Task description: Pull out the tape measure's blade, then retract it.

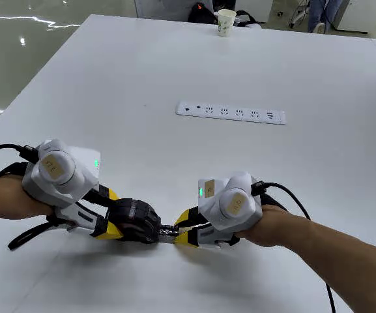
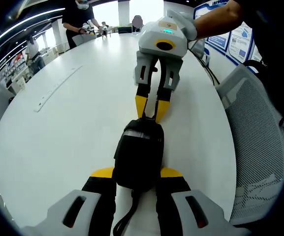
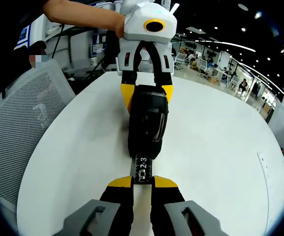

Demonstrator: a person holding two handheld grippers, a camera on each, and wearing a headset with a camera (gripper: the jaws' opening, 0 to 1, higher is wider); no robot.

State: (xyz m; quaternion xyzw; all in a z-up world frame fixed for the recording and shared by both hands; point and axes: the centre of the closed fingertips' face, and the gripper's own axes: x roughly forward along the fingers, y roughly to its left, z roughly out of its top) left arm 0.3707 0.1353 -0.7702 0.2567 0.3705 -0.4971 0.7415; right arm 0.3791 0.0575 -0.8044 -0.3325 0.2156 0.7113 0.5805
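A black tape measure (image 1: 134, 221) lies low over the white table near its front edge. My left gripper (image 1: 105, 217) is shut on its case (image 2: 139, 153), yellow pads on both sides. My right gripper (image 1: 185, 229) faces it from the right and is shut on the blade's end (image 3: 142, 172). A short stretch of blade (image 1: 169, 231) with printed numbers shows between the case (image 3: 147, 121) and my right gripper (image 3: 142, 183). In the left gripper view my right gripper (image 2: 150, 108) sits just beyond the case, and my left gripper (image 2: 138, 173) holds it from below.
A white power strip (image 1: 231, 112) lies flat at mid-table. A paper cup (image 1: 226, 22) stands at the far edge. A mesh chair (image 2: 260, 142) sits beside the table. People and desks fill the room behind.
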